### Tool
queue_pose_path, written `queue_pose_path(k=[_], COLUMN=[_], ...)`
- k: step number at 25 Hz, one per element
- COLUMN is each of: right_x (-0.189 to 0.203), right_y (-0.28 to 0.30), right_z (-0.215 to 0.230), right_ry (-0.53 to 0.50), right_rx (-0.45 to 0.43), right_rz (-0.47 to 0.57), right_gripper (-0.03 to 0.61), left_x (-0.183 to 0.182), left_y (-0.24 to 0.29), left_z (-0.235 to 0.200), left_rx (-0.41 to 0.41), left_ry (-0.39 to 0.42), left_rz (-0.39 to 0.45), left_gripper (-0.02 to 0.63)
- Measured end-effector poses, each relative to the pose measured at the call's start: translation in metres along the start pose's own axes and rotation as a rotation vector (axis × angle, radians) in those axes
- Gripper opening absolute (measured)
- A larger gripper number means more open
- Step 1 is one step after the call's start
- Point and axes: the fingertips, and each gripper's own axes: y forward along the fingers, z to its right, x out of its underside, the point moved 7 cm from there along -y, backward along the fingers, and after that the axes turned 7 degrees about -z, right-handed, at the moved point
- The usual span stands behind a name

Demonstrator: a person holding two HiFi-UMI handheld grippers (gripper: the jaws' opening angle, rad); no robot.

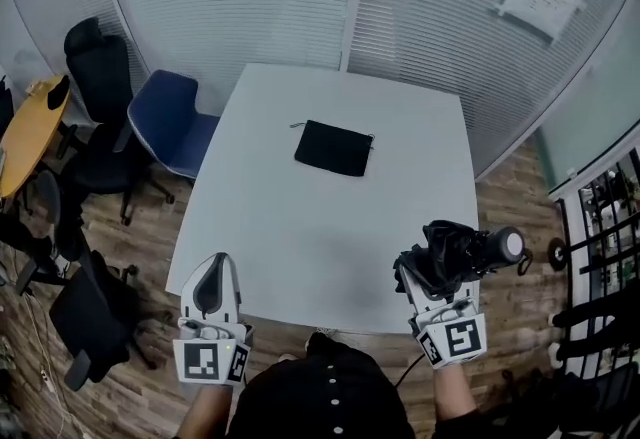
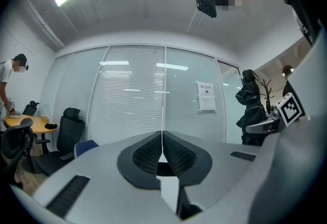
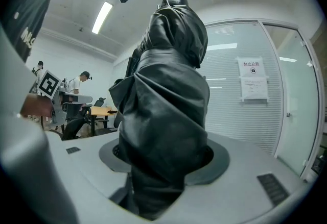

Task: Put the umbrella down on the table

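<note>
My right hand-held gripper (image 1: 428, 279) pinches the folded umbrella (image 1: 462, 249) over the tabletop's (image 1: 320, 227) near right corner. The left hand-held gripper (image 1: 212, 275) is pressed together, empty. Next I lower the umbrella and release it.

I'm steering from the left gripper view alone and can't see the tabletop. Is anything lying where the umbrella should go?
Observer: Yes. A flat black fabric pouch lies near the middle of the white square table.
Operator: And is the thing truly held?
Observer: Yes. The right gripper view shows the fingers closed on the folded black fabric umbrella.
Operator: Where is it now?
Observer: In the head view the right gripper has it at the table's near right corner, apart from the pouch, with its handle end past the right edge.
</note>
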Motion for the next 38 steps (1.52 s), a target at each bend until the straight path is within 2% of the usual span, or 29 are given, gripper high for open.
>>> queue_pose_path(k=[4,9,19,25,38], right_x=[0.006,0.016,0.054,0.085,0.175], right_y=[-0.001,0.008,0.054,0.087,0.131], right_z=[0.012,0.023,0.020,0.009,-0.009], right_ry=[-0.011,-0.028,-0.130,-0.194,-0.362], right_rx=[0.019,-0.001,-0.128,-0.195,-0.348], right_rz=[-0.030,-0.081,-0.221,-0.343,-0.593], right_gripper=[0.265,0.265,0.262,0.259,0.256], left_x=[0.001,0.002,0.018,0.026,0.043], left_y=[0.017,0.032,0.047,0.053,0.061], left_z=[0.009,0.019,0.026,0.029,0.034], left_rx=[0.036,0.064,0.074,0.083,0.083], left_ry=[0.003,0.007,0.009,0.012,0.000], left_rz=[-0.013,-0.032,-0.103,-0.141,-0.211], left_gripper=[0.020,0.020,0.020,0.020,0.020])
